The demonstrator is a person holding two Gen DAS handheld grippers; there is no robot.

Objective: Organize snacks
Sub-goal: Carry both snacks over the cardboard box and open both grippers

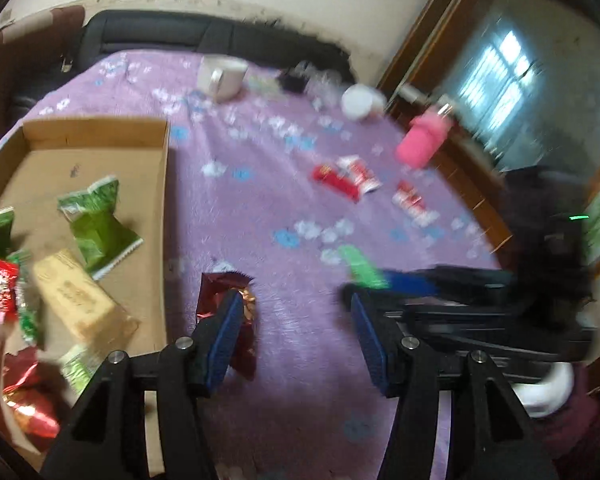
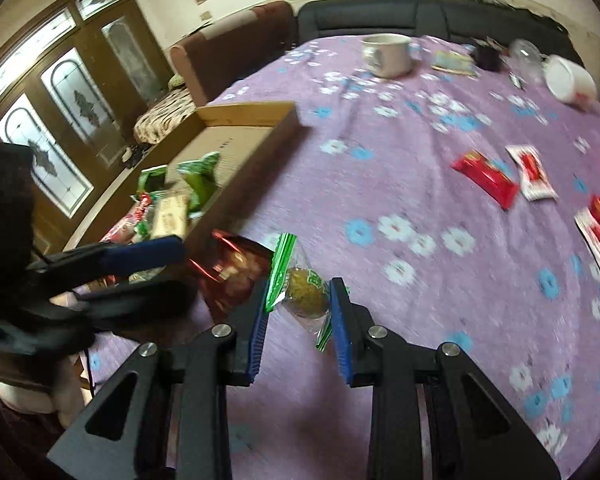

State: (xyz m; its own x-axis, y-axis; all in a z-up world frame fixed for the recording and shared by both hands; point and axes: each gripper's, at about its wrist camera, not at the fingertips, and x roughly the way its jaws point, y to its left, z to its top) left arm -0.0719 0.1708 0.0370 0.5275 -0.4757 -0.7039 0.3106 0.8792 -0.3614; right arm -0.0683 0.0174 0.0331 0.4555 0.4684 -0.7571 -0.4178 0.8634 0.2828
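My left gripper (image 1: 296,308) stands open over the purple flowered cloth, with nothing between its pads. A dark red snack packet (image 1: 230,304) lies on the cloth under its left finger, just outside the cardboard box (image 1: 166,200). The box holds green, beige and red packets. My right gripper (image 2: 300,312) is shut on a clear packet with green edges (image 2: 304,292) that shows a yellow-brown snack. In the left wrist view that gripper (image 1: 380,290) comes in from the right with the green packet (image 1: 360,266). Three red packets (image 2: 484,178) lie further out on the cloth.
A white mug (image 2: 388,56), a white tub (image 2: 570,80) and a pink bottle (image 1: 420,142) stand toward the far side of the table. A dark sofa (image 2: 380,16) runs behind it. The table edge falls away on the right in the left wrist view.
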